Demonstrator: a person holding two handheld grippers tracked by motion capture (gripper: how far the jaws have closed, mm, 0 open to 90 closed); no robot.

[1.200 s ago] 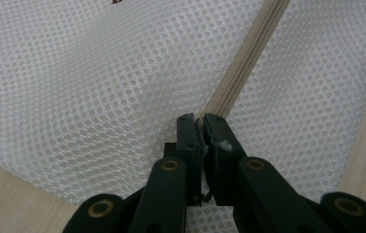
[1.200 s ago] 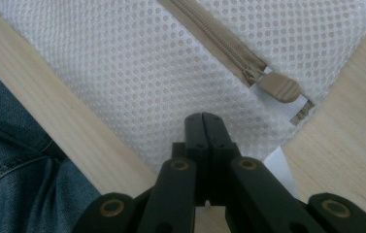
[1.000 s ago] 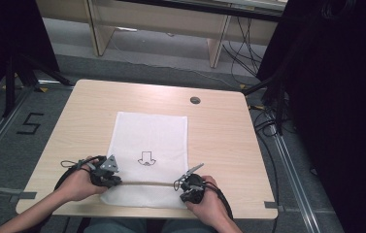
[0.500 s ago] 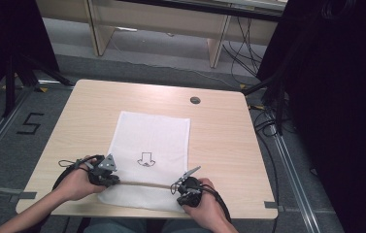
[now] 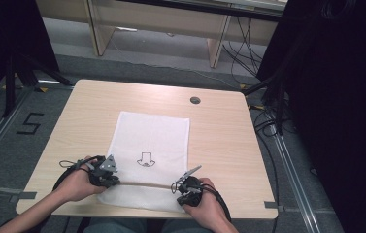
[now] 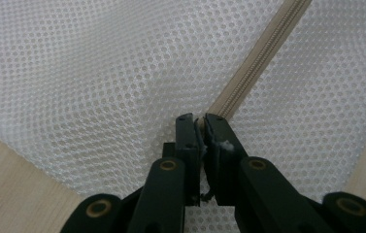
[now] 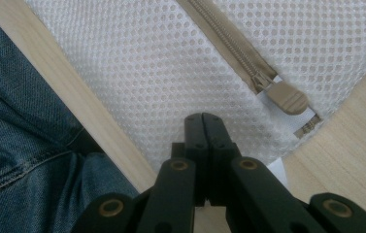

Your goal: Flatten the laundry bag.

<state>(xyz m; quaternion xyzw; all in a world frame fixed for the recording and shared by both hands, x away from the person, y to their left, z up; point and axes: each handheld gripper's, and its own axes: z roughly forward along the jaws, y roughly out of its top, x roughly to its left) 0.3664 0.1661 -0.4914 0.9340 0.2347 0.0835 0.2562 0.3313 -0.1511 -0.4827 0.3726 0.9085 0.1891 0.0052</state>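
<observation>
A pale wooden bench [image 5: 229, 145] carried a white mesh bag [image 5: 151, 145] at its near middle, printed with a small black arrow-like mark [image 5: 145, 159]; no words were legible. A "5" [image 5: 29, 124] marked the floor. The left gripper [image 6: 201, 127] had its jaws clamped on the tan zipper [image 6: 253, 68]. The right gripper [image 7: 203, 120] had its jaws together, beside the zipper pull [image 7: 287, 97].

Light wood table [image 5: 78, 121]; white mesh bag [image 5: 156, 136] flat at near-centre, tan zipper [image 5: 144, 184] across its near end.

Right gripper [image 5: 189, 186] nearer table edge (slightly)
</observation>
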